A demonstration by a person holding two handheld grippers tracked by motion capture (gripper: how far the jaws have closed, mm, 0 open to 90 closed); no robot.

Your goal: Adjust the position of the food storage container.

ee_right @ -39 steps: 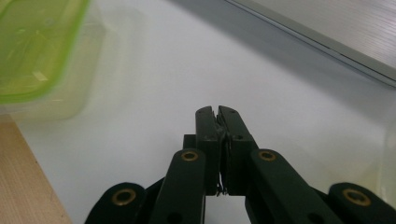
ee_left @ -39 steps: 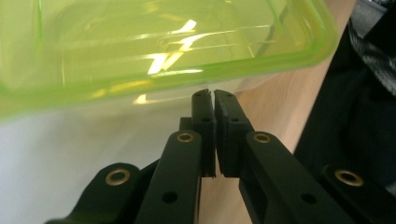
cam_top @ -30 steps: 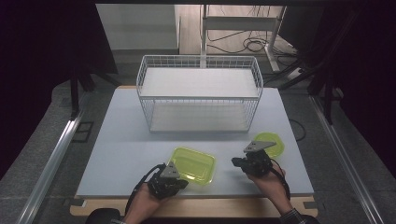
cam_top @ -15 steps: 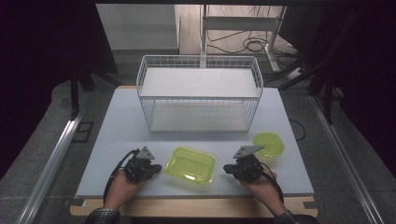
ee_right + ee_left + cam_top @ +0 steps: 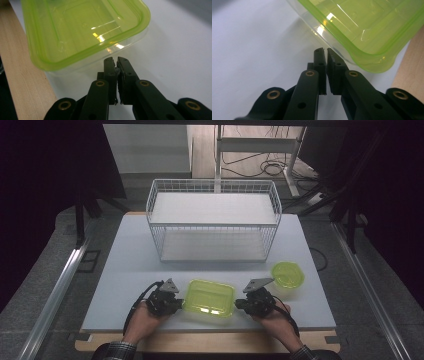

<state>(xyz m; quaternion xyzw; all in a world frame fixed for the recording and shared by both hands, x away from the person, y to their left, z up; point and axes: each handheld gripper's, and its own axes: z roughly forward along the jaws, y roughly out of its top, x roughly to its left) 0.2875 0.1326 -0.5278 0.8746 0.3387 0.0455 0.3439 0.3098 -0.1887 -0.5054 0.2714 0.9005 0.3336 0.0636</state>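
Near front edge, green container [image 5: 209, 296] betw. closed grippers; contact unclear.

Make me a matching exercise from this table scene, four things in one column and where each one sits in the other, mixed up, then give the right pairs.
Things:
1. white wire basket
2. rectangular yellow-green plastic container
3. small round yellow-green plastic container
4. left gripper

Places:
A. near the table's right edge, beyond the right gripper
B. at the far side of the table, in the middle
C. at the rectangular container's left end, jaws shut
D. between the two grippers, near the front edge

Pairs: 1-B, 2-D, 3-A, 4-C
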